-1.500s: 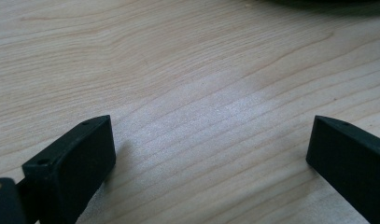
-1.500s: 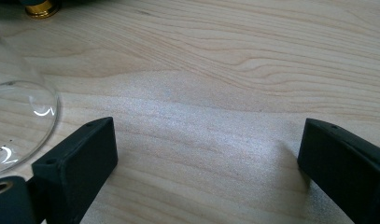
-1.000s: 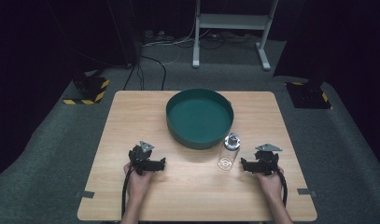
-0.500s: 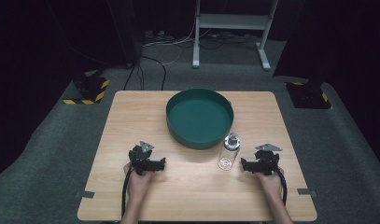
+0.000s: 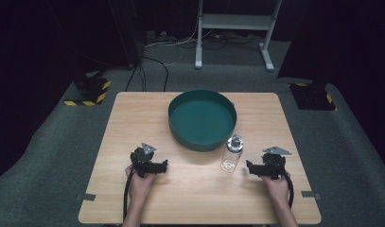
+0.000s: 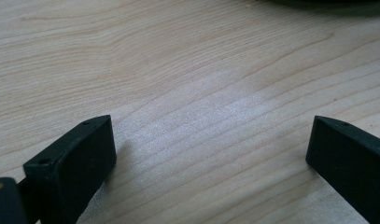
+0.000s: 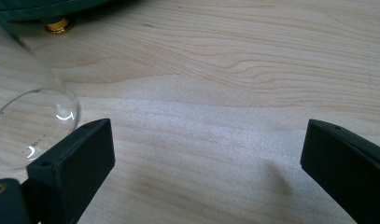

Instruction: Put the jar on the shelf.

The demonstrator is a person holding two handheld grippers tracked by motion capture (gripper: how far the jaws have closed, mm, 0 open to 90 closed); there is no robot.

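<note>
While both grippers gape empty, right gripper view (image 7: pixel 204 175) catches the bottle (image 7: pixel 31 126) (brass foot (image 7: pixel 59 25) beyond).

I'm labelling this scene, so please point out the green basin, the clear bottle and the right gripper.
green basin (image 5: pixel 202 119): high view, on its bare inner floor.
clear bottle (image 5: pixel 231 158): high view, on its transparent body below the cap.
right gripper (image 5: pixel 250 166): high view, midway between the tips of its open jaws.

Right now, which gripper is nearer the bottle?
The right gripper: the clear bottle stands just beside its open jaws. The left gripper sits farther off.
</note>
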